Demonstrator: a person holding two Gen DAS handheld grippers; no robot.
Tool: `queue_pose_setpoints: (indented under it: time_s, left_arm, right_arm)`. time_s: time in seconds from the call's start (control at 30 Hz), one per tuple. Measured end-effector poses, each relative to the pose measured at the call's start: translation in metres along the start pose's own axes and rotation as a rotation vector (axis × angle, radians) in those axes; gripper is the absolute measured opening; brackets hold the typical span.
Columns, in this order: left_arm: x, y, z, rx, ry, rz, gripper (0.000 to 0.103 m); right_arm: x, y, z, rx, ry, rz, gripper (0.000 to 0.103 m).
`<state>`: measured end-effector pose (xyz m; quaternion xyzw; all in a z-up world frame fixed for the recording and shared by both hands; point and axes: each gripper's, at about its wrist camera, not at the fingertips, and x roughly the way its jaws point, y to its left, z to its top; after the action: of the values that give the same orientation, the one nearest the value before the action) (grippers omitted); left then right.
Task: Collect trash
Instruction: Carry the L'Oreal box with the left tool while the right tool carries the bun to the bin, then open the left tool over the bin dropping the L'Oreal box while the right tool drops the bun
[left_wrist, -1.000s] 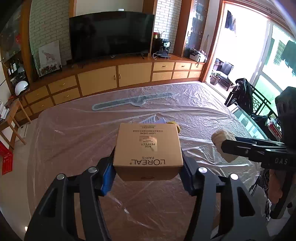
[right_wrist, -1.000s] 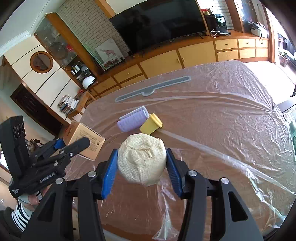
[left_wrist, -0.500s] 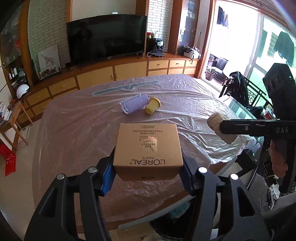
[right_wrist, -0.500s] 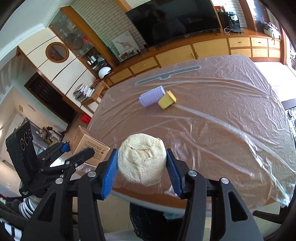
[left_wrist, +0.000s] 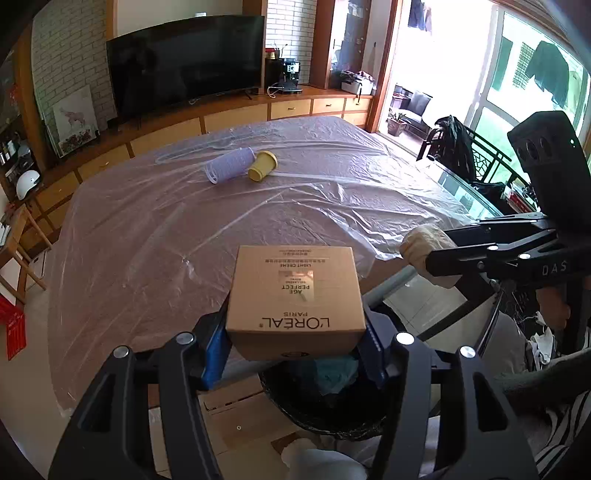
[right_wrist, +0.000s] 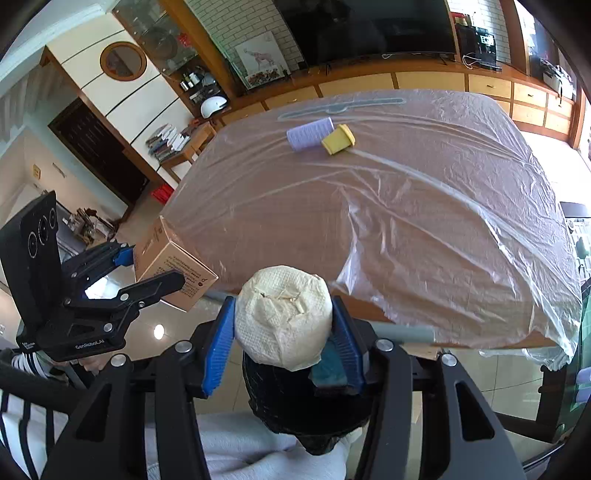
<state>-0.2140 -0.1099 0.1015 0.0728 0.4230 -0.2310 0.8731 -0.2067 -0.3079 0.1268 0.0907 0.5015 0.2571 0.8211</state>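
My left gripper (left_wrist: 295, 332) is shut on a tan L'Oréal carton (left_wrist: 295, 295) and holds it past the table's near edge, above a black-lined trash bin (left_wrist: 325, 398). My right gripper (right_wrist: 282, 332) is shut on a crumpled white paper ball (right_wrist: 282, 317), also above the bin (right_wrist: 306, 410). The carton shows in the right wrist view (right_wrist: 173, 266) and the paper ball in the left wrist view (left_wrist: 424, 245). A lilac ribbed roller (left_wrist: 229, 168) and a yellow cup (left_wrist: 262, 170) lie on their sides, touching, at the far part of the table.
The table (left_wrist: 155, 266) is covered with wrinkled clear plastic sheet. A blue-green item lies inside the bin (left_wrist: 332, 371). Cardboard lies flat on the floor by the bin (left_wrist: 236, 424). A TV cabinet stands behind the table (left_wrist: 229, 118).
Both grippers have pulled back from over the table to beyond its near edge, still holding the carton and the paper ball. The bin has come into view beneath them.
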Motion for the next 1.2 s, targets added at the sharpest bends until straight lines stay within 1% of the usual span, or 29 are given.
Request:
queue_pose_setpoints:
  time_s: [0.1, 0.23, 0.5, 0.63, 0.9, 1.2]
  left_arm:
    - [0.003, -0.010, -0.009, 0.026, 0.028, -0.030, 0.059]
    - [0.006, -0.021, -0.020, 0.055, 0.062, -0.051, 0.059]
    - [0.015, -0.040, -0.042, 0.097, 0.122, -0.066, 0.059]
    - [0.021, -0.044, -0.053, 0.097, 0.153, -0.069, 0.059]
    - [0.048, -0.039, -0.073, 0.060, 0.218, -0.039, 0.059]
    - [0.064, -0.040, -0.081, 0.045, 0.241, -0.001, 0.059]
  right_arm:
    - [0.001, 0.004, -0.011, -0.028, 0.023, -0.011, 0.050]
    - [0.006, 0.007, -0.027, -0.049, 0.063, -0.016, 0.050]
    - [0.021, 0.007, -0.049, -0.060, 0.129, -0.028, 0.050]
    - [0.030, 0.007, -0.056, -0.070, 0.156, -0.044, 0.050]
    - [0.050, 0.003, -0.067, -0.100, 0.193, -0.089, 0.050]
    - [0.065, -0.003, -0.068, -0.110, 0.200, -0.109, 0.050]
